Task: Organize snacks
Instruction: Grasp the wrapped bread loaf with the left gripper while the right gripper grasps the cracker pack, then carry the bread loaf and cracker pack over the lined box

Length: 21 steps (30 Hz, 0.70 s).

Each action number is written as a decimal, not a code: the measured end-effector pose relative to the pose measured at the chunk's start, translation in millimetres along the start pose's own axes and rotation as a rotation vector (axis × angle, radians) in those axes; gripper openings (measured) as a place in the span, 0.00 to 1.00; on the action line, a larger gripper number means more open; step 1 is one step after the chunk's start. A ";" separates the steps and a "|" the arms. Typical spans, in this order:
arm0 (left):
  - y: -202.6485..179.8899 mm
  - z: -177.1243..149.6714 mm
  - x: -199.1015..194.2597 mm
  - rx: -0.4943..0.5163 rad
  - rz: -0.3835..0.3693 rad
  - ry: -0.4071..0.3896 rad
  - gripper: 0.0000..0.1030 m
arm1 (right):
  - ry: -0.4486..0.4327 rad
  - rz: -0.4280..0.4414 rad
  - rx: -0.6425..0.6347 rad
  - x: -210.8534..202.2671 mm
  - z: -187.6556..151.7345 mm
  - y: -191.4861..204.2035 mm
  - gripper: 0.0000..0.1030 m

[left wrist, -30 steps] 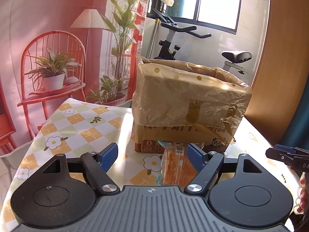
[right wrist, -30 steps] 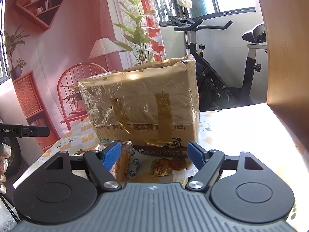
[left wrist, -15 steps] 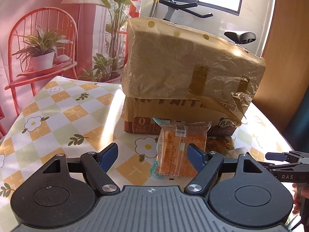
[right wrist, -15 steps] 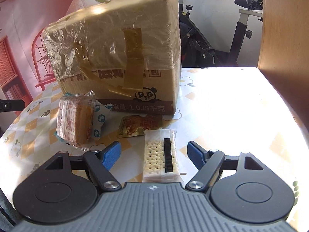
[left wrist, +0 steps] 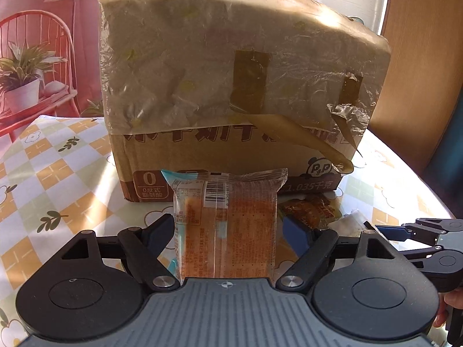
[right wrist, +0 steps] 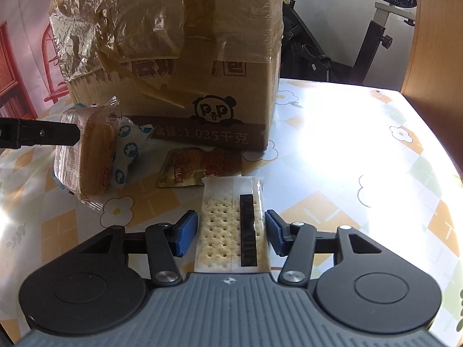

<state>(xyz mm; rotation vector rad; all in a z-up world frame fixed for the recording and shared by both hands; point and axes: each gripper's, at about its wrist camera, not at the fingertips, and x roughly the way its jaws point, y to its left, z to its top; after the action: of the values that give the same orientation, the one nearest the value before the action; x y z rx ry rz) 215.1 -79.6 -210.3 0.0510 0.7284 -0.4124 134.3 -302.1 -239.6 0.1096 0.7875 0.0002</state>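
A cardboard box wrapped in plastic film stands on the table; it also shows in the right wrist view. My left gripper straddles an orange cake packet that stands on edge, with a small gap at the right pad; its jaws are open. The packet and a left finger also show in the right wrist view. My right gripper is open around a white cracker pack lying flat. A gold-and-red sachet lies in front of the box.
The table carries a checked floral cloth, sunlit at the right. An exercise bike stands behind the table. A red chair with a potted plant is at the back left. A wooden panel rises on the right.
Both grippers have moved forward and lower toward the table. The left jaws now flank the orange packet; the right jaws have narrowed around the cracker pack.
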 end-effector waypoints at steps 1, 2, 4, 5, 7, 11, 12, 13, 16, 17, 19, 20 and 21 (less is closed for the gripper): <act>-2.0 -1.1 4.1 0.007 0.011 0.005 0.81 | -0.001 -0.001 -0.003 0.3 0.1 0.4 0.52; -2.7 -2.5 8.1 0.011 0.022 0.008 0.81 | -0.001 -0.003 -0.009 0.3 0.7 1.5 0.52; -2.5 -4.5 14.7 0.009 0.034 0.018 0.82 | -0.003 -0.006 -0.017 1.4 1.1 2.4 0.52; -2.8 -5.2 17.3 0.009 0.039 0.020 0.82 | -0.005 -0.007 -0.018 1.8 1.1 2.7 0.52; -3.5 -6.4 21.8 0.013 0.050 0.022 0.82 | -0.009 -0.008 -0.020 2.3 0.8 3.4 0.52; -4.8 -7.8 22.3 0.014 0.039 0.018 0.71 | -0.015 -0.019 -0.034 2.5 -0.2 5.7 0.48; -5.2 -7.8 20.7 0.014 0.037 0.018 0.71 | -0.016 -0.017 -0.031 2.1 -0.3 5.8 0.48; -5.0 -8.0 18.7 0.013 0.033 0.015 0.70 | -0.018 -0.010 -0.028 1.6 -0.7 5.7 0.48; -2.3 -7.6 9.7 0.006 0.024 0.003 0.70 | -0.017 0.012 -0.031 -1.3 -2.0 8.2 0.47; -1.0 -6.6 3.9 0.005 0.027 -0.001 0.70 | -0.021 0.015 -0.031 -3.1 -1.8 9.6 0.47; -0.1 -5.0 -4.4 0.011 0.029 -0.015 0.70 | -0.033 0.019 -0.028 -7.5 -0.6 12.3 0.48; -0.2 -3.2 -10.6 0.019 0.032 -0.026 0.70 | -0.043 0.024 -0.028 -11.4 1.0 14.7 0.48; -1.0 -1.6 -16.2 0.024 0.033 -0.036 0.70 | -0.051 0.027 -0.030 -14.7 2.5 16.2 0.47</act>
<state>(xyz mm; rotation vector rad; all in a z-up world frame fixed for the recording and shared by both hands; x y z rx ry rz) 202.8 -74.5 -200.8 0.0778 0.6864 -0.3893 126.4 -286.8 -226.0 0.0911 0.7348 0.0348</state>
